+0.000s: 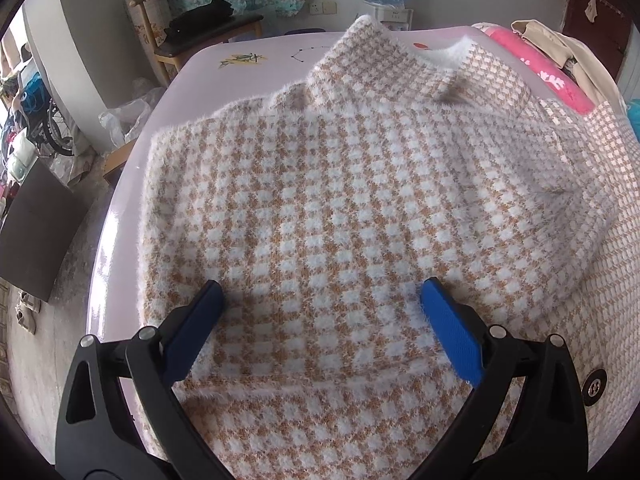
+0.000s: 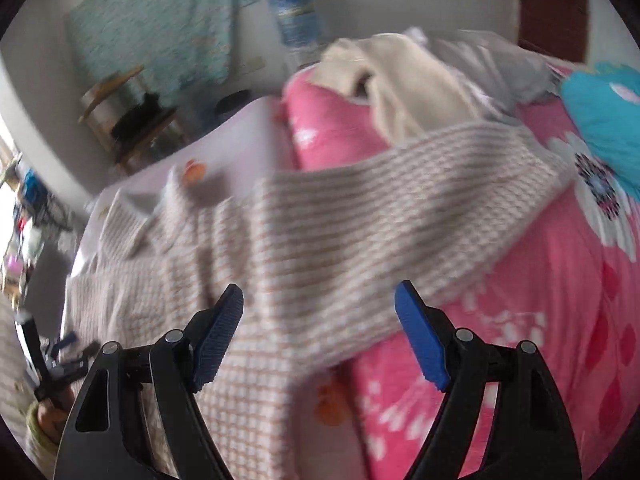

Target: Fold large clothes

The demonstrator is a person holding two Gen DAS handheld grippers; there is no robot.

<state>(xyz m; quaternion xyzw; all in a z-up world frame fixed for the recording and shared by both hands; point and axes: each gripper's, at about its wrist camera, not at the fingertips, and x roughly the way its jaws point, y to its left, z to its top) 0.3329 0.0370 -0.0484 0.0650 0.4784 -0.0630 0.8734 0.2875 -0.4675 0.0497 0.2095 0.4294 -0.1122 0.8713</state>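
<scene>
A fuzzy tan-and-white checked sweater (image 1: 340,184) lies spread on a pale lilac table (image 1: 208,60), collar at the far end. Its near part is folded over itself. My left gripper (image 1: 322,300) hovers just over this near part, jaws wide open, with nothing pinched between the blue pads (image 1: 452,332). In the blurred right wrist view, the sweater (image 2: 240,248) stretches one sleeve (image 2: 460,176) to the right onto a pink floral quilt (image 2: 540,320). My right gripper (image 2: 319,294) is open above the sleeve's base and holds nothing. The left gripper (image 2: 52,360), in a hand, shows at the lower left.
A pink quilt (image 1: 548,76) with a beige garment (image 1: 560,44) on it borders the table's right side. A teal cushion (image 2: 608,120) lies at the far right. A wooden chair (image 1: 188,28) with a black item stands beyond the table's far left corner. A water bottle (image 2: 296,16) stands by the wall.
</scene>
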